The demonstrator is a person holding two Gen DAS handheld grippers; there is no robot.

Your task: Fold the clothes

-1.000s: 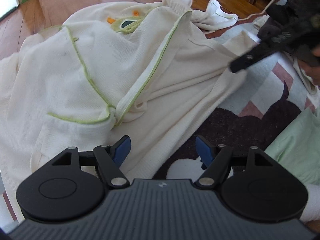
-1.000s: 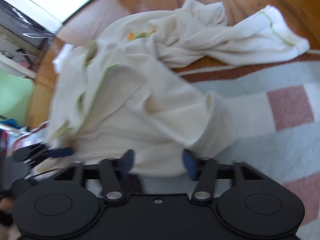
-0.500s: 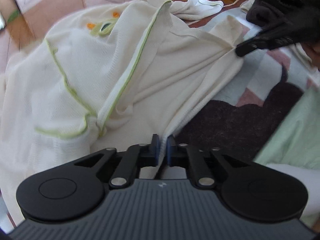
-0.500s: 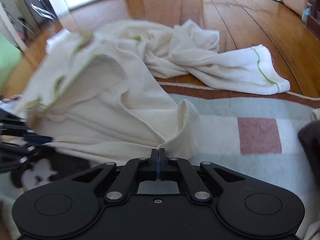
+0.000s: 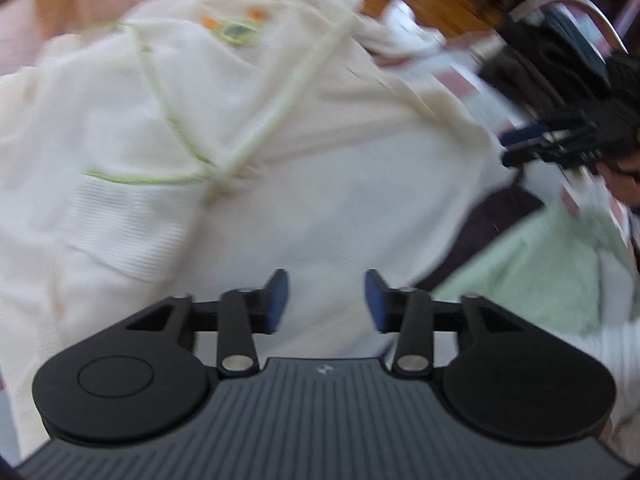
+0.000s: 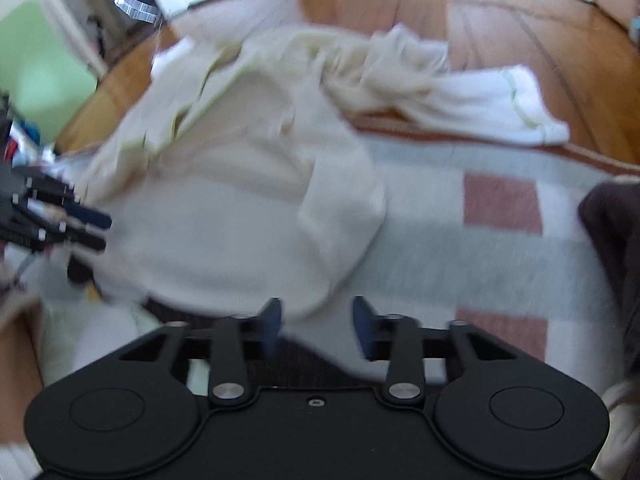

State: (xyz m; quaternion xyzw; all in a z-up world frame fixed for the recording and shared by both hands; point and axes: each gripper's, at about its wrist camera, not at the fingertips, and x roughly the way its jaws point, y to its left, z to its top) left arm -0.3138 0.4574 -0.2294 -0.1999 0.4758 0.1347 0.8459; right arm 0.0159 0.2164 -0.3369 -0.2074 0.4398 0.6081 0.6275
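A cream robe with thin green trim and an orange-and-green patch lies spread over the rug. My left gripper hovers over its near edge. Its jaws are opening, and the blue pads stand apart with cloth below them, not pinched. In the right wrist view the same robe lies ahead, one sleeve trailing onto the wood floor. My right gripper sits at the robe's hem, jaws opening, nothing pressed between the pads. Each gripper shows in the other's view: the right gripper, the left gripper. Both views are blurred.
A grey and pink patterned rug lies on a wooden floor. A pale green cloth lies at the right of the left wrist view. A dark brown fabric sits at the right edge of the right wrist view.
Both grippers went from open to shut on the robe's near edge, then let go; their jaws now stand apart. The robe's hem has shifted and lies flatter on the rug.
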